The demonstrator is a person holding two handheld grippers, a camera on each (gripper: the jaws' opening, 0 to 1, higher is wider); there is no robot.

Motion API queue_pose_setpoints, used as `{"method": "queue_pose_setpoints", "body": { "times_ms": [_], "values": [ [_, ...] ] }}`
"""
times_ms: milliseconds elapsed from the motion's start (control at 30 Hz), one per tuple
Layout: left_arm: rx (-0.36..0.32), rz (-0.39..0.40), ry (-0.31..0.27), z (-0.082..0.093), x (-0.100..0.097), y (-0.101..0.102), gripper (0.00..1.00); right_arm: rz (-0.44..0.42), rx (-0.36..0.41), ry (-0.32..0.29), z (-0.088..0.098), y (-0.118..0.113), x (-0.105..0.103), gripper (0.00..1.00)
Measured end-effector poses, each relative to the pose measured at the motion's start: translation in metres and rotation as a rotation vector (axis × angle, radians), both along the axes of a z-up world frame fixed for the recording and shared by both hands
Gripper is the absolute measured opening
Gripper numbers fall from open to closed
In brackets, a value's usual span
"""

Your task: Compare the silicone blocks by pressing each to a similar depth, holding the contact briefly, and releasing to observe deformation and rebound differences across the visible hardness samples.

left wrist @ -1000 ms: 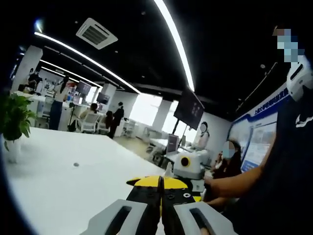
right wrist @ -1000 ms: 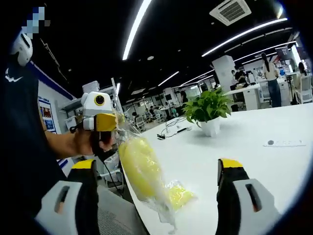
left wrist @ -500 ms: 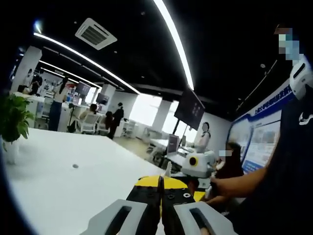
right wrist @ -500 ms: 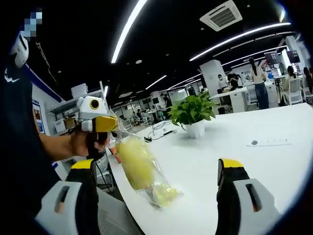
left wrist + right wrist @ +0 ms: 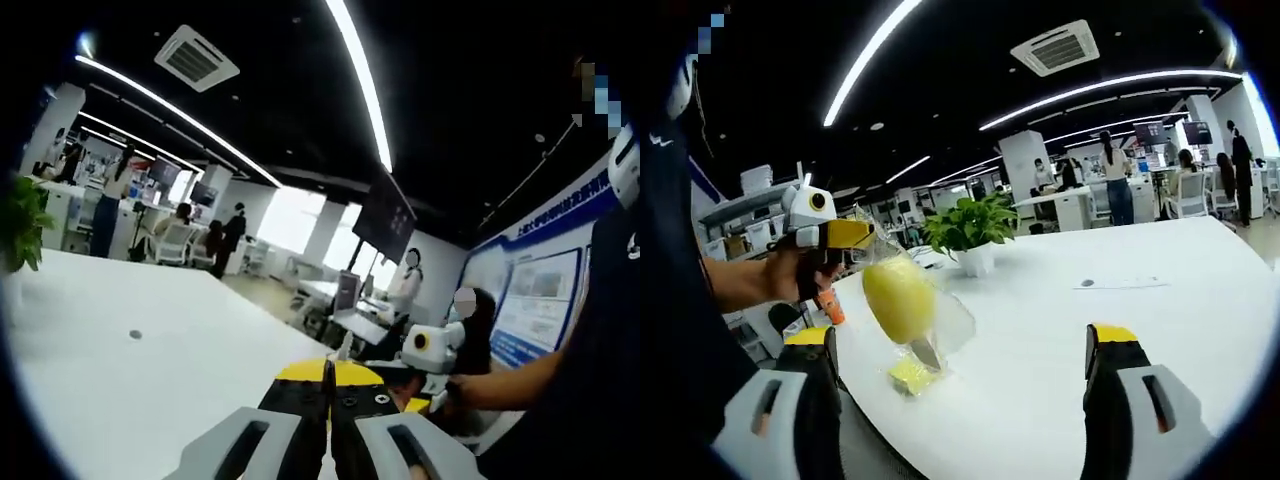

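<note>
In the right gripper view, my left gripper (image 5: 866, 240) comes in from the left, held by a hand, and is shut on the top of a clear plastic bag (image 5: 940, 318). A rounded yellow silicone block (image 5: 897, 297) hangs inside the bag above the white table (image 5: 1070, 370). A smaller flat yellow block (image 5: 910, 375) lies at the bag's bottom, at the table surface. My right gripper (image 5: 965, 345) stands open in front of the bag, touching nothing. In the left gripper view, my left gripper (image 5: 328, 370) has its yellow-tipped jaws pressed together; the bag is hidden below them.
A potted green plant (image 5: 973, 232) stands on the table behind the bag, and a flat white sheet (image 5: 1110, 284) lies farther right. The person's forearm (image 5: 520, 375) reaches in from the right. People and desks fill the office beyond the table's far edge.
The left gripper has carried the bag farther from the right gripper and over the table. The bag's lower end with the small yellow block has come down to the table. The right jaws have stayed open.
</note>
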State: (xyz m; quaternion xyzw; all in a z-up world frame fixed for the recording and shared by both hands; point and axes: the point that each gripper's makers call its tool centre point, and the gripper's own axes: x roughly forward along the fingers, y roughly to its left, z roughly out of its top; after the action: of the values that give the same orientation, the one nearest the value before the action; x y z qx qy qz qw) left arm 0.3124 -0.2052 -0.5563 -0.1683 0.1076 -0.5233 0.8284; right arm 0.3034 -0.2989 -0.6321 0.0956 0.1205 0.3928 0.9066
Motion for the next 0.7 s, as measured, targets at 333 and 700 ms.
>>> {"method": "queue_pose_setpoints", "body": {
  "times_ms": [333,700],
  "values": [
    [0.025,-0.022,0.061,-0.035,-0.001,-0.031,0.00,-0.047,-0.019,0.026,-0.014,-0.029,-0.008,0.96],
    [0.019,-0.017,0.143,-0.073,0.007,-0.049,0.00,-0.088,-0.253,-0.045,-0.050,-0.052,-0.012,0.96]
  ]
}}
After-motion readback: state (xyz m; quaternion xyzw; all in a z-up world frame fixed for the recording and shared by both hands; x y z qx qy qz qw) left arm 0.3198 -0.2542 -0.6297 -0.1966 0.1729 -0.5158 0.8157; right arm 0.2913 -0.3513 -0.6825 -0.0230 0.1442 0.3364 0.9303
